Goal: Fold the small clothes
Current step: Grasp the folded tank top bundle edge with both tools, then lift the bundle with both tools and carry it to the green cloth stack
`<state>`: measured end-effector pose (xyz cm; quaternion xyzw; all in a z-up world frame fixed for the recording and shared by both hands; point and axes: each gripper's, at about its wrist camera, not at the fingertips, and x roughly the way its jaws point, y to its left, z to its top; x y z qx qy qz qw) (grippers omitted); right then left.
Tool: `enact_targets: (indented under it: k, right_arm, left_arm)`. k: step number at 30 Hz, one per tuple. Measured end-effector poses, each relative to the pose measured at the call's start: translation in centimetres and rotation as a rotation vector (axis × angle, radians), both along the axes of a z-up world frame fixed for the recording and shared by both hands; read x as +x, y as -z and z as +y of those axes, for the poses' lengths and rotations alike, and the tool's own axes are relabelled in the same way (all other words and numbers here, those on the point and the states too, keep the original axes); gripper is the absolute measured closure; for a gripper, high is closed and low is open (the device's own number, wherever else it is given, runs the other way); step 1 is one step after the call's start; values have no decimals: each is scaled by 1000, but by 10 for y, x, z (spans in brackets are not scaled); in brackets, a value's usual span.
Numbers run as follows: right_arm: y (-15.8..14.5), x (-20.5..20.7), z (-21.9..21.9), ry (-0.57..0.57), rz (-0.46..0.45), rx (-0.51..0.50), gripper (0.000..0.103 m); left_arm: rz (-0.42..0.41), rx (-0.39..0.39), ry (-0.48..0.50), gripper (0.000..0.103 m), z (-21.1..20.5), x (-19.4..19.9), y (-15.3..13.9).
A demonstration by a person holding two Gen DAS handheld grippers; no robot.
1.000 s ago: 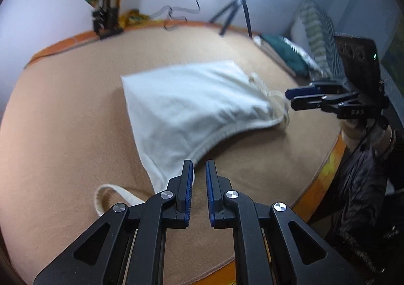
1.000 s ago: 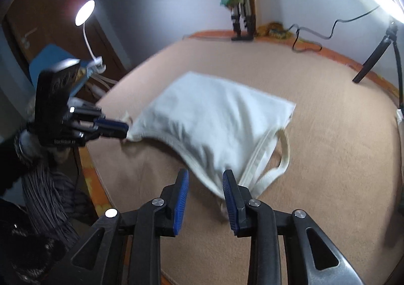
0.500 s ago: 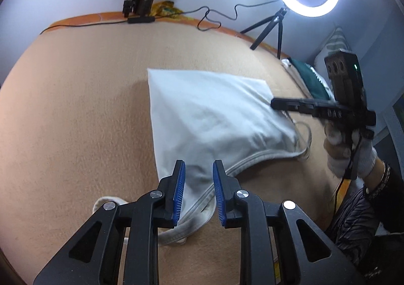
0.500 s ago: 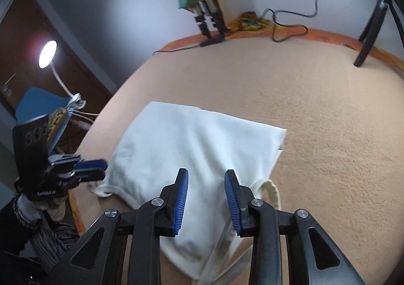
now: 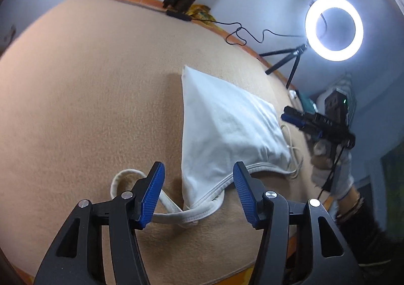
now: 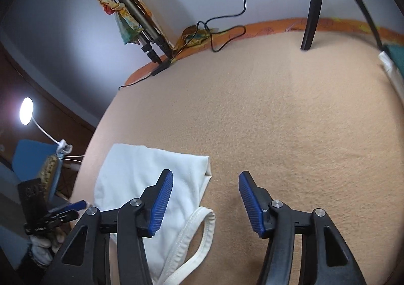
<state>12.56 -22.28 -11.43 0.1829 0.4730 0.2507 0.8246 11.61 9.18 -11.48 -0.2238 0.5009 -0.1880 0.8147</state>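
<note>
A small white tank top (image 5: 222, 133) lies folded on the tan blanket (image 5: 88, 108); its straps (image 5: 176, 214) loop out at the near end. My left gripper (image 5: 198, 193) is open, low over that strap end, jaws either side of the hem. In the right wrist view the top (image 6: 141, 179) lies lower left with a strap loop (image 6: 202, 229) below. My right gripper (image 6: 205, 204) is open over the top's right edge and holds nothing. It also shows in the left wrist view (image 5: 290, 116), beyond the top's far corner.
A lit ring light (image 5: 333, 27) on a tripod (image 5: 285, 60) stands at the bed's far edge, with a cable (image 5: 237, 35). A folded tripod (image 6: 141, 25) leans at the wall. A lamp (image 6: 26, 111) and blue chair (image 6: 30, 156) stand left of the bed.
Both grippers have opened wide. The left one has come down over the strap end of the top. The right one has swung right, to the top's edge.
</note>
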Motion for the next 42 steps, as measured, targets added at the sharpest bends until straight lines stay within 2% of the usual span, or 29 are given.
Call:
enact_targets:
  k: [6,10,15,17,18,19,21,23,25,27,31,39,42]
  right_arm:
    - [16,9,-2,-18,70,105,47]
    - [20,11,-7,-22,84,166,47]
    - [25,16,-8,-24,88,220,53]
    - [28,20,-7,-24,95,249,56]
    - [31,21,-4,-32,110,267,62]
    - [32,22,-2,-35,107,274,64]
    - [31,22,4,-47,99,268,64]
    - [30,24,12,-58,96,261,64]
    - [30,23,17,-57,95,243,73]
    - [30,23,22,-55,97,225,80]
    - [23,19,30,-55,70,160,90]
    - [1,7,31,-44,-13,108,93]
    - [-9,2,31,-45,-44,94,93]
  left_arm:
    - [102,-149,-29,48,7,8,17]
    - [118,-193,-29,48,4,9,18]
    - [116,-225,-10,50,0,12,19]
    - [106,-224,4,51,-3,12,18]
    - [100,-220,9,51,-4,12,18]
    - [97,-216,15,53,-7,13,17]
    - [97,-210,18,57,-7,13,17]
    - [103,-216,15,66,-7,12,18]
    - [113,-202,16,79,-8,12,19]
    - [108,-182,16,80,-11,10,18]
    - [88,-125,31,90,-16,5,14]
    - [-7,-24,59,94,-29,-7,-6]
    - [-35,-11,74,94,-34,-11,-12]
